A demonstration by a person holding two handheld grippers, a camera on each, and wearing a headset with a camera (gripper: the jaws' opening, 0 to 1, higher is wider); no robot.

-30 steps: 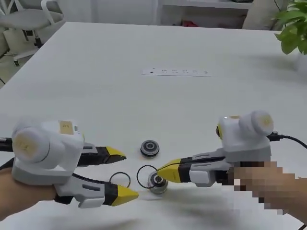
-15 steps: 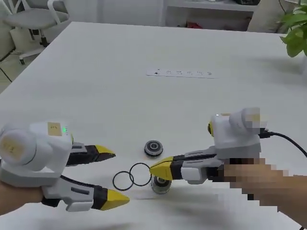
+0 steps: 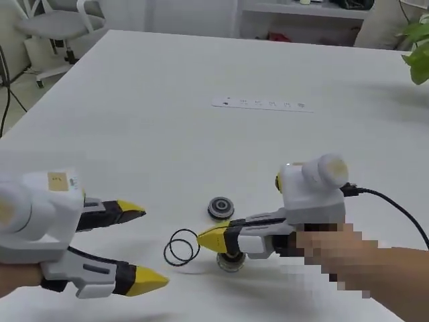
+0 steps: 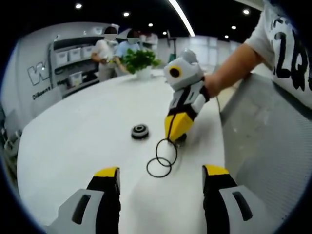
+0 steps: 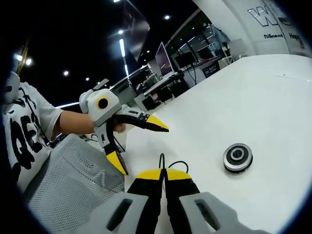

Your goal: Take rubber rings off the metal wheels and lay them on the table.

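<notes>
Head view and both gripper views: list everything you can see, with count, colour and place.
table: one, white, under everything.
rubber rings: two, black, overlapping on the table at the right gripper's tip.
metal wheels: two, silver; one black-rimmed beyond the rings, the other under the right gripper.
flat strip: one, white, far middle of the table.
plant: one, green, far right.
chair: one, pale, past the far left corner.
people: two, standing by shelves behind the plant.
left gripper: one, white with yellow tips, open, near left.
right gripper: one, same colours, shut on one ring.
</notes>
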